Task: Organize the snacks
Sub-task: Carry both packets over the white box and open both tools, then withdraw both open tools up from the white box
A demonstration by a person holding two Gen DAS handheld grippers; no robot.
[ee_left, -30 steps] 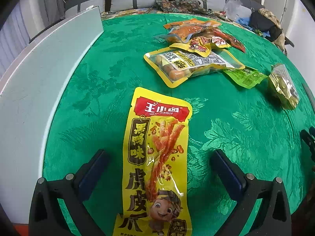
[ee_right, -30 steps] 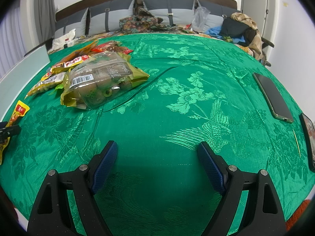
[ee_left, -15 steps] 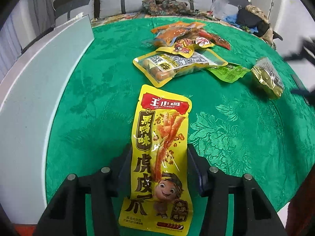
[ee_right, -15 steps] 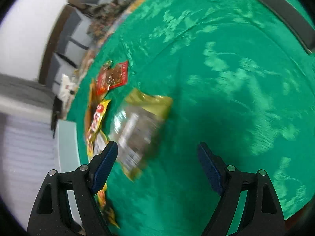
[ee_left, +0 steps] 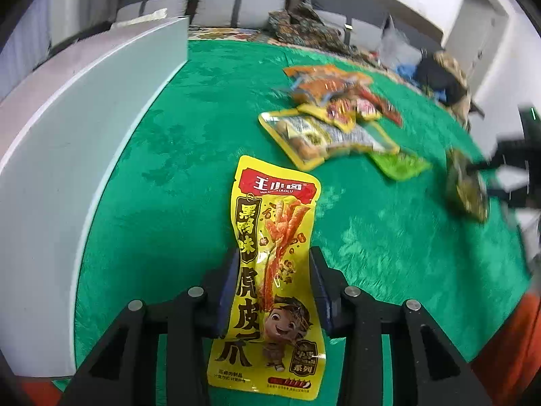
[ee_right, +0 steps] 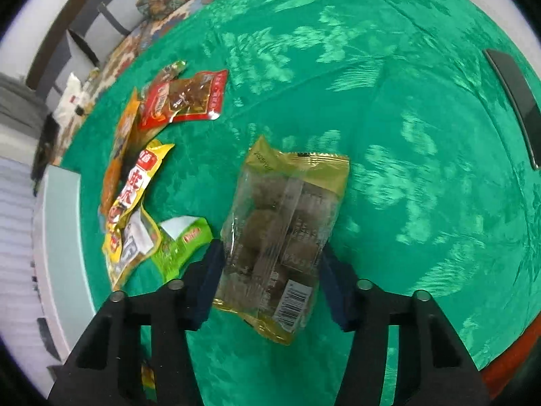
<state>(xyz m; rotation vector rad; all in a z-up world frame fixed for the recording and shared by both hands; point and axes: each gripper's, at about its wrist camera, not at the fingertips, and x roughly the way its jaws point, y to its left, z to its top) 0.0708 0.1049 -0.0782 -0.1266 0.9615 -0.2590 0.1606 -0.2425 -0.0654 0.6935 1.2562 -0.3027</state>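
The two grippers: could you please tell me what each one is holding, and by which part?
Left gripper has just closed on the yellow chicken-feet packet, pinching its long side edges mid-length. Right gripper has just closed on the gold-edged clear snack bag, across its lower sides.

Left tool (ee_left: 272,280) has just closed on the yellow packet (ee_left: 270,270) (green cloth (ee_left: 175,155) beneath).

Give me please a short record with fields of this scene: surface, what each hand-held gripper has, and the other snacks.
surface: green cloth
left hand-held gripper: jaws just closed on the yellow snack packet
right hand-held gripper: jaws just closed on the gold bag
other snacks: pile of packets on the cloth, untouched
also there: dark phone near the cloth's edge
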